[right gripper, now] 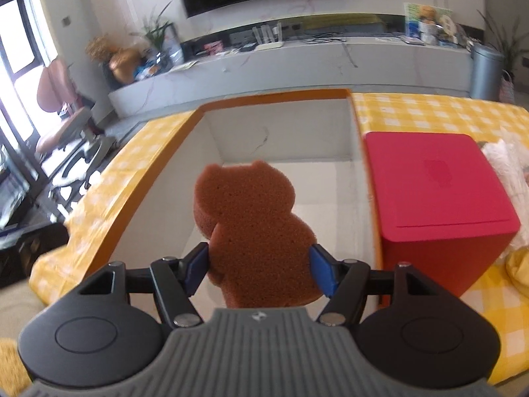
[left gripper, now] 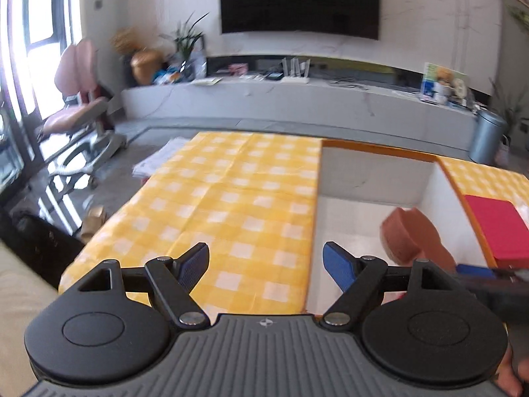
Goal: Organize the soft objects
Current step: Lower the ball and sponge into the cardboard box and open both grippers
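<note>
Right wrist view: the right gripper (right gripper: 259, 269) is level over the open white bin (right gripper: 281, 139), its two blue pads pressed against the sides of a brown animal-shaped sponge (right gripper: 251, 228). The jaws are closed on the sponge at its lower body; the sponge's head and ears project forward past the fingertips, above the bin interior. The sponge is clear of the bin floor and walls.

The bin has an orange rim and sits on a table covered with a yellow checked cloth (right gripper: 429, 112). A red box (right gripper: 436, 192) stands just beside the bin's right wall, on the cloth. White crumpled material (right gripper: 509, 165) lies against the far right side of the red box; what it is cannot be told.

Left wrist view: the left gripper (left gripper: 266, 264) is held over the yellow checked cloth (left gripper: 231, 192), beside the bin's left wall (left gripper: 317, 172). Its jaws are spread wide with nothing between the blue pads (left gripper: 339, 264). The sponge (left gripper: 413, 235) appears at the right inside the bin outline, with part of the right gripper (left gripper: 476, 269) behind it. The red box (left gripper: 499, 228) sits beyond the bin's right wall.

Background items: a wall-mounted television (left gripper: 299, 0), a long low cabinet (left gripper: 297, 96) below it, a pink chair (left gripper: 79, 99) by the window, and a grey waste can (left gripper: 487, 135).
</note>
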The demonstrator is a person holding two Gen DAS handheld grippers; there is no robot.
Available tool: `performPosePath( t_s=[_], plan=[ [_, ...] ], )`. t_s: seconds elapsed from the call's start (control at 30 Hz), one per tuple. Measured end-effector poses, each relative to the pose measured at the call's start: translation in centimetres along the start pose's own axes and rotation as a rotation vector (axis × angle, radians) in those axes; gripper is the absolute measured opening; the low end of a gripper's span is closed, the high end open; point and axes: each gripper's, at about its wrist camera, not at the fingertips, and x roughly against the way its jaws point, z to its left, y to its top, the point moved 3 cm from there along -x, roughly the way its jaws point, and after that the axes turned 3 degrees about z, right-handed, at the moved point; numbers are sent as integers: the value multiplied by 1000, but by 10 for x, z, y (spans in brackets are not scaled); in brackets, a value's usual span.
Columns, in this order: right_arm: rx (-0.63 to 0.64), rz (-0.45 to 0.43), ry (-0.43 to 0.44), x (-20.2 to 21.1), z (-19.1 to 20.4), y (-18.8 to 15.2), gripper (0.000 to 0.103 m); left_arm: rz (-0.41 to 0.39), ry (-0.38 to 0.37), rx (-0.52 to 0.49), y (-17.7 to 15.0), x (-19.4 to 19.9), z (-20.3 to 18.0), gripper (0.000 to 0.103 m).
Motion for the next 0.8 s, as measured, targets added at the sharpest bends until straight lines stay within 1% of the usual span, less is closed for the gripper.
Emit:
performPosePath(
  t_s=[0.1, 0.2, 0.3, 0.33, 0.37, 0.43, 0.53, 0.7, 0.8],
  plan=[
    [41, 6, -28, -2, 6, -2, 66, 16, -15, 31, 0, -3, 6, 92],
    [57, 8, -37, -4, 6, -1, 66, 12, -39, 49, -1, 0, 7, 92],
    [55, 8, -34, -4, 5, -1, 69, 14, -37, 41, -1, 0, 5, 92],
    [59, 9, -35, -4, 6, -1, 71, 15, -33, 38, -1, -1, 4, 92],
    [61, 12, -29, -4, 6, -2, 73, 14, -31, 37, -1, -1, 4, 92],
    [58, 14, -5, -3, 6, -2, 81, 8, -27, 41, -1, 0, 5, 92],
    [51, 4, 17, -1, 7, -1, 83, -3, -32, 50, 0, 2, 7, 92],
    [46, -74, 60, 11, 10, 0, 94, -16, -42, 60, 2, 5, 8, 92],
    [63, -100, 86, 19, 12, 0, 96, -31, -48, 68, 3, 9, 9, 92]
  ],
)
